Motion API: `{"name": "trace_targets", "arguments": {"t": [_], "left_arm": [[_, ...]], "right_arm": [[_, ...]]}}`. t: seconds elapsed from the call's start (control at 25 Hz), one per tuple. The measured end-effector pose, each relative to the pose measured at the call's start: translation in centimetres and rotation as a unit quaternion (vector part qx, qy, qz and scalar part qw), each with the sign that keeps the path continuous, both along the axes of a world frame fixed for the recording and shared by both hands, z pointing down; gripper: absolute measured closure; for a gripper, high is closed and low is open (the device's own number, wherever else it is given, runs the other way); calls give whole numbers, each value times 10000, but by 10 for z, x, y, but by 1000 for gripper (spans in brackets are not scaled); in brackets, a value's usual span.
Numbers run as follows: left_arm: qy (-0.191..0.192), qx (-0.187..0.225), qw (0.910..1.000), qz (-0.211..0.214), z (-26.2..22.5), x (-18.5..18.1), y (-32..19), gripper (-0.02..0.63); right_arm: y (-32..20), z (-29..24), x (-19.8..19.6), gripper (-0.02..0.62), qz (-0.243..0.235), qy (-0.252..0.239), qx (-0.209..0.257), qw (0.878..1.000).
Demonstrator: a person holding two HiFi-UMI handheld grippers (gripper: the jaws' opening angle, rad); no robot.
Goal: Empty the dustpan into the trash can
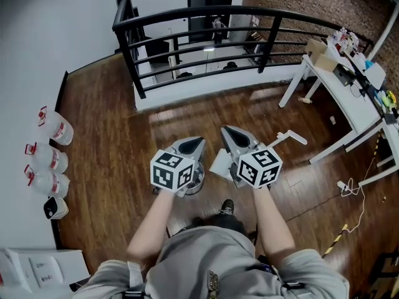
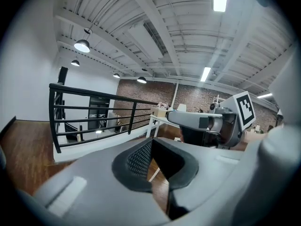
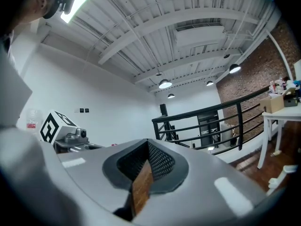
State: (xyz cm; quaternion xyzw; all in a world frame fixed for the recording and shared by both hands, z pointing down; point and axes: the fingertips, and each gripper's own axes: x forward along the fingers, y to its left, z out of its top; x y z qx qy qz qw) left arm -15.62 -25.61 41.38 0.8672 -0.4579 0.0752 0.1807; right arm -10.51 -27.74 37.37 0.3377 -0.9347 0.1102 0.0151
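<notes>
In the head view both grippers are held up close in front of the person, side by side. My left gripper (image 1: 197, 142) has its jaws together with nothing between them, and so does my right gripper (image 1: 227, 131). On the wooden floor below lies a white dustpan (image 1: 220, 164), partly hidden by the right gripper, with its white handle (image 1: 290, 137) sticking out to the right. A small silvery trash can (image 1: 196, 184) peeks out under the left gripper. The left gripper view shows its own closed jaws (image 2: 151, 161) and the right gripper (image 2: 207, 124) beside them. The right gripper view shows closed, empty jaws (image 3: 143, 166).
A black railing (image 1: 206, 17) guards a stairwell ahead. White tables (image 1: 349, 98) with clutter stand at the right, with cables (image 1: 352, 189) on the floor beside them. Several plastic jugs (image 1: 53, 129) line the left wall. White boxes (image 1: 37, 266) sit at the lower left.
</notes>
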Motion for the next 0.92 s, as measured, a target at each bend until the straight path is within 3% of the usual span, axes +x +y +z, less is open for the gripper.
{"name": "trace_targets", "arguments": {"t": [0.92], "left_arm": [[-43,132,9999,51,-12,-3,6,600]], "right_arm": [[9,-10,-4,595,-36,-7,77,10000]]}}
